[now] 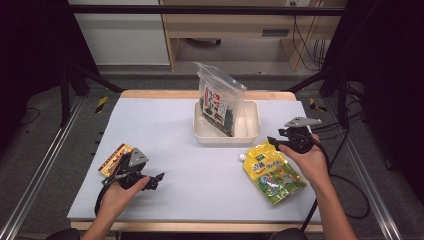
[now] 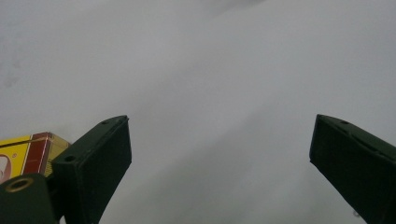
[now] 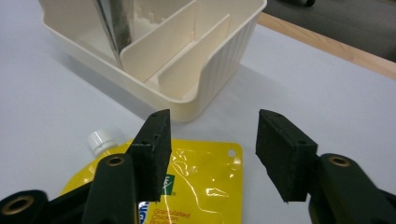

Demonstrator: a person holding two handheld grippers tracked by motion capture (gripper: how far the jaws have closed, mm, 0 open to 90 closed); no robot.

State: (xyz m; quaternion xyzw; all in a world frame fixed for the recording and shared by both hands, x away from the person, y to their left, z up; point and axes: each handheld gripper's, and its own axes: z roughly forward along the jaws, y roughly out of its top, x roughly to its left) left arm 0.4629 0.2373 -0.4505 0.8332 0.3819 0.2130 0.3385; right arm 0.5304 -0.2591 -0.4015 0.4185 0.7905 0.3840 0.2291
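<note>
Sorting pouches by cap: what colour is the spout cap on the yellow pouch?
White; the spout cap shows best in the right gripper view.

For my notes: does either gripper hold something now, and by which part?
Nothing is held. The right gripper is open above the yellow spouted pouch; the left gripper is open over the table.

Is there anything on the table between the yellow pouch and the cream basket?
No. In the right gripper view, only bare grey table lies between the yellow pouch and the cream basket; the high view shows the same gap.
</note>
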